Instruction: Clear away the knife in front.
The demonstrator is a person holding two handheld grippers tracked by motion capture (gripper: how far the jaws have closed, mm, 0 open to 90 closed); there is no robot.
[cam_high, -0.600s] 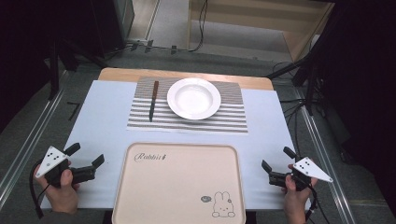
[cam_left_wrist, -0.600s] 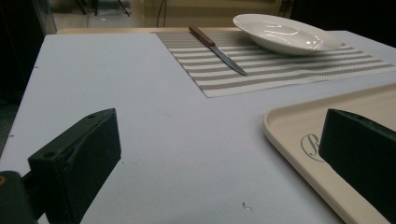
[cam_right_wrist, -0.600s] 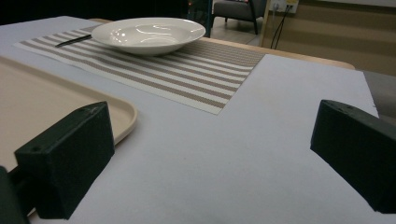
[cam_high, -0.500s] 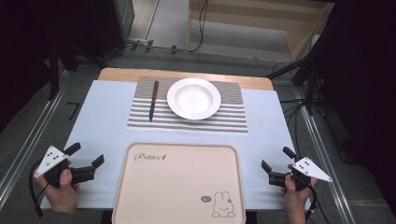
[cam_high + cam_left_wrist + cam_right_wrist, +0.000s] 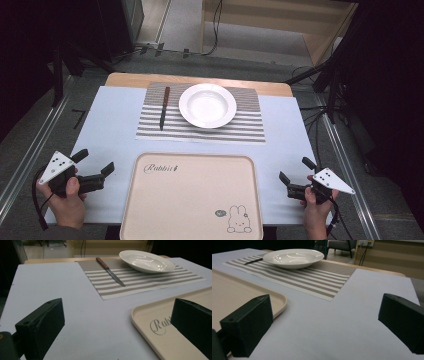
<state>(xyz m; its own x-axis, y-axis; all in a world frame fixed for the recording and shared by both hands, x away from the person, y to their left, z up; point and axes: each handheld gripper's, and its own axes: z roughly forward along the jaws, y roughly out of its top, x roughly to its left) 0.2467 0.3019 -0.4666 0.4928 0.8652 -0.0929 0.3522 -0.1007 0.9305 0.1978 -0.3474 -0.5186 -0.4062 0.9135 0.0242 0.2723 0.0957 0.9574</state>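
Reading the beige rectangular plastic tray (image 5: 192,197) at lower centre, I make out "Rabbit" (image 5: 160,168); its near edge is cut off. My left gripper (image 5: 95,168) and right gripper (image 5: 295,174) flank it, jaws open, empty.

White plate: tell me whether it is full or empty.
Empty. The white plate sits upright on the striped placemat, its bowl bare and glossy.

Bare bench (image 5: 117,137) lies open along the left and right edges. The tray (image 5: 192,200) fills the near middle; beyond it the plate (image 5: 207,105) and knife (image 5: 163,107) occupy the striped mat (image 5: 245,125), seemingly leaving a narrow strip between.
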